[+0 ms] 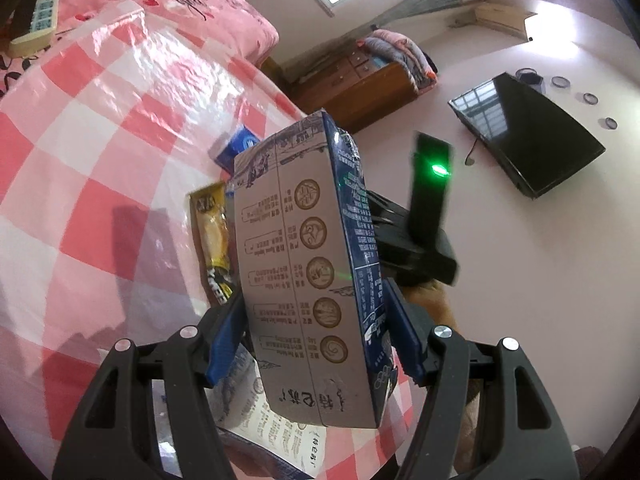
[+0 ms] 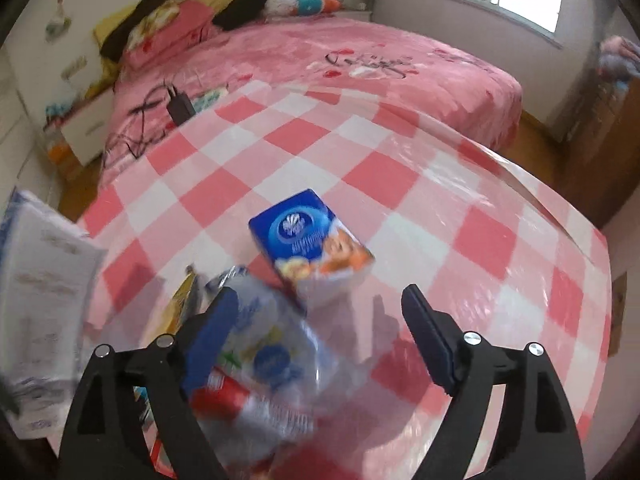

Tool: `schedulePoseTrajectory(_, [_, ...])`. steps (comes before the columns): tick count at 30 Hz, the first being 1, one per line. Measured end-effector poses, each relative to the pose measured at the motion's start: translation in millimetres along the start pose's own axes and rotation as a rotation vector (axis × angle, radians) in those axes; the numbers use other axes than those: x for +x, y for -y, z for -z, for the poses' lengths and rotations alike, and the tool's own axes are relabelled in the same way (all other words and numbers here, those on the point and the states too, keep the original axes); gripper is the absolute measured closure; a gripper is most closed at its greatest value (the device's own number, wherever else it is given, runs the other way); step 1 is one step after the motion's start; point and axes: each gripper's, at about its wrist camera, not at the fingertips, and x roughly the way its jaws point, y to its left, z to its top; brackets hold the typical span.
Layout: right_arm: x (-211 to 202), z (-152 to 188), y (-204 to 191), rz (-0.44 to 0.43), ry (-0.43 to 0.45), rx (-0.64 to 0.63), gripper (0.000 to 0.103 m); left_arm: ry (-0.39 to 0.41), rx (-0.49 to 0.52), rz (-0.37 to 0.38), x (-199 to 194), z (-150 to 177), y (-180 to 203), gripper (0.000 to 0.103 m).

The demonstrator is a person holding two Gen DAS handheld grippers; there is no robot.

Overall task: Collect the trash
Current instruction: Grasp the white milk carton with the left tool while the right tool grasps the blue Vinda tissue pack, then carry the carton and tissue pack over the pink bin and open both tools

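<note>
My left gripper (image 1: 316, 344) is shut on a grey and dark blue printed carton (image 1: 308, 264) and holds it tilted above the checked table (image 1: 100, 168). The carton also shows blurred at the left edge of the right wrist view (image 2: 44, 312). A yellow snack wrapper (image 1: 212, 236) and a blue box (image 1: 236, 148) lie on the table behind it. My right gripper (image 2: 320, 332) is open above the table. A crumpled clear plastic wrapper (image 2: 264, 360) lies against its left finger (image 2: 208, 340), not gripped. A blue box with an orange picture (image 2: 308, 244) lies just ahead of the fingers.
A pink bed (image 2: 360, 64) stands behind the table, with a power strip (image 1: 36, 24) and black charger (image 2: 180, 104) on it. A wooden dresser (image 1: 360, 84) and a wall TV (image 1: 524, 132) are to the right. The other gripper's body with a green light (image 1: 432, 200) sits behind the carton.
</note>
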Motion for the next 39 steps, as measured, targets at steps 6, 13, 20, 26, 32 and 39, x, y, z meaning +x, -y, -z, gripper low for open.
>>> schedulePoseTrajectory(6, [36,-21,1,0.005,-0.05,-0.022,0.02,0.021,0.011,-0.014,-15,0,-1,0.037])
schedulePoseTrajectory(13, [45,-21,-2,-0.004,-0.054,-0.025,0.032,0.033,0.016,-0.034,-23,4,-4,0.037])
schedulePoseTrajectory(20, [33,-14,-3,0.065,-0.034,-0.024,0.038,0.052,0.024,-0.045,-32,9,-1,0.037])
schedulePoseTrajectory(26, [3,-13,1,0.119,0.042,0.021,0.038,0.064,0.026,-0.043,-37,13,5,0.037])
schedulePoseTrajectory(32, [-34,-9,3,0.136,0.107,0.079,0.038,0.078,0.041,-0.035,-46,18,13,0.037])
schedulePoseTrajectory(39, [-72,8,-8,0.119,0.142,0.15,0.038,0.091,0.055,-0.037,-60,27,18,0.037])
